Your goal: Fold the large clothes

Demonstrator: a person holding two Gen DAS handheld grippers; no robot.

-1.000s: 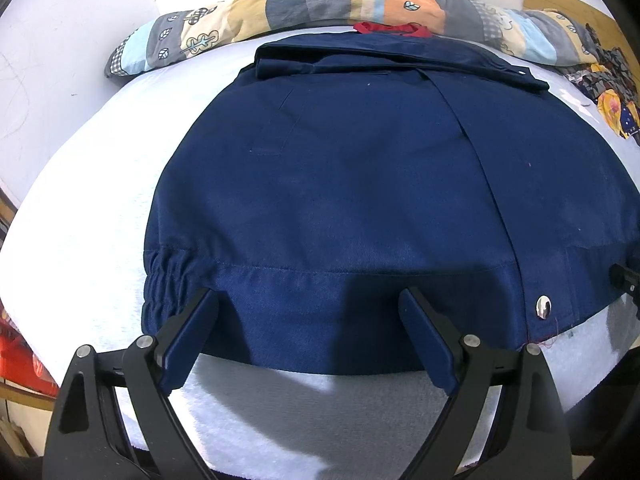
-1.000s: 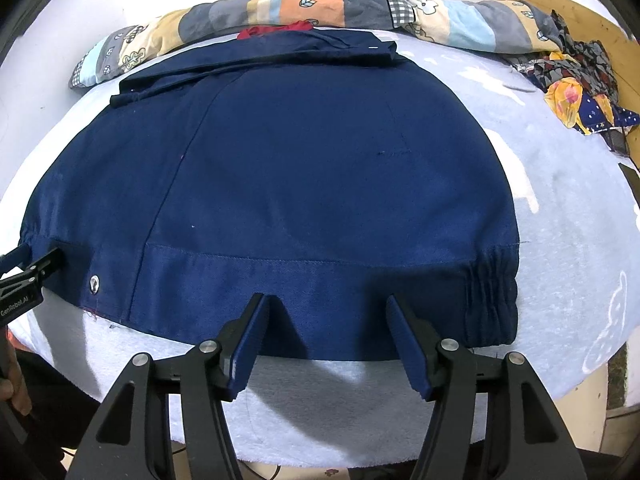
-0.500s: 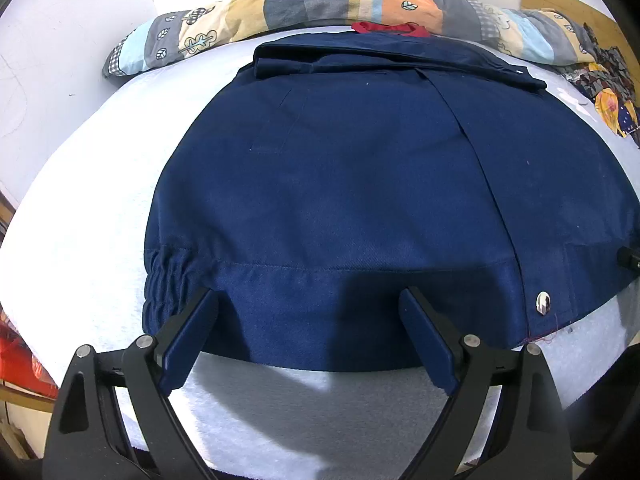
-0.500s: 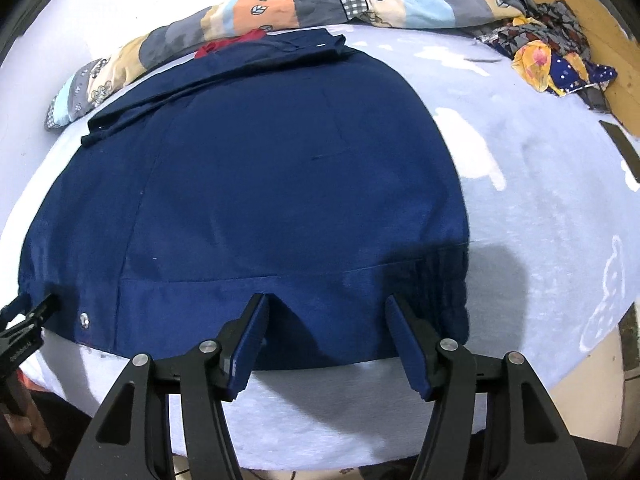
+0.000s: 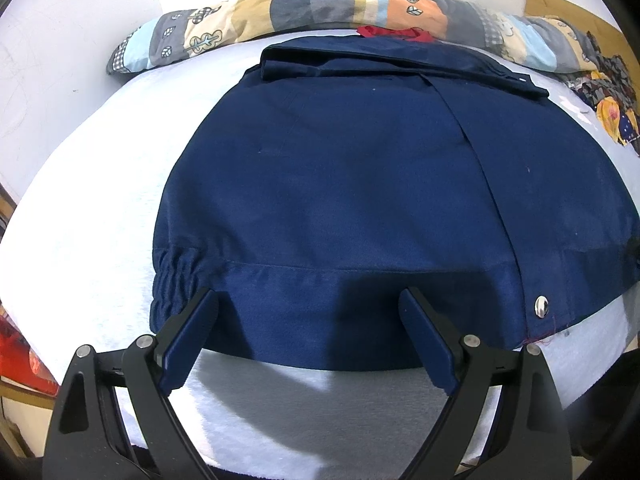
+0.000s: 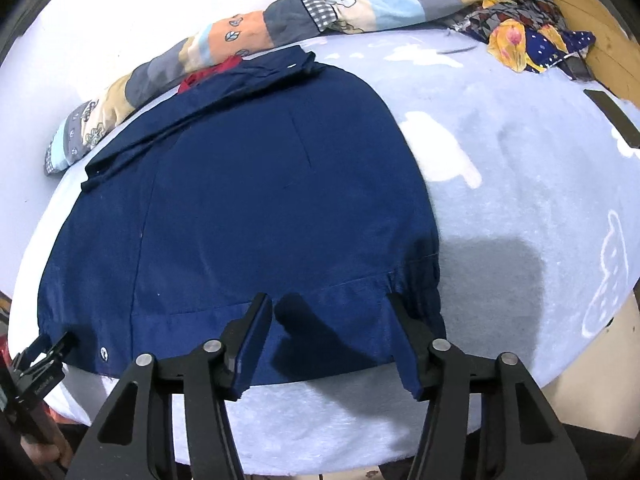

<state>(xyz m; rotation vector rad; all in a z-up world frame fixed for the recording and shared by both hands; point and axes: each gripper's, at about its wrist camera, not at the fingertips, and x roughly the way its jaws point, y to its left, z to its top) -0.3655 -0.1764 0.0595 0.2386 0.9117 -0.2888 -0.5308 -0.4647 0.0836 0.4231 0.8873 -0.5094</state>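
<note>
A navy jacket [image 5: 360,184] lies spread flat on a pale blue blanket [image 6: 540,184] printed with white clouds; its collar is at the far side and its hem at the near edge. No brand or label on the garment can be read. A silver snap [image 5: 542,305] sits near the hem's right end in the left wrist view. In the right wrist view, small white lettering on the left tongs [image 6: 44,364] at the frame's left edge is too small to read.

The left tongs [image 5: 308,336] are spread wide over the hem, just right of the gathered elastic corner [image 5: 176,280], pinching nothing. The right tongs [image 6: 332,344] are likewise spread over the hem near the other gathered corner [image 6: 420,288], holding nothing.

Beyond the collar lie a red cloth [image 5: 392,33] and a patchwork quilt roll [image 5: 320,12] against the wall. A heap of patterned clothes [image 6: 528,36] sits far right. Bare blanket lies to the jacket's right and left.
</note>
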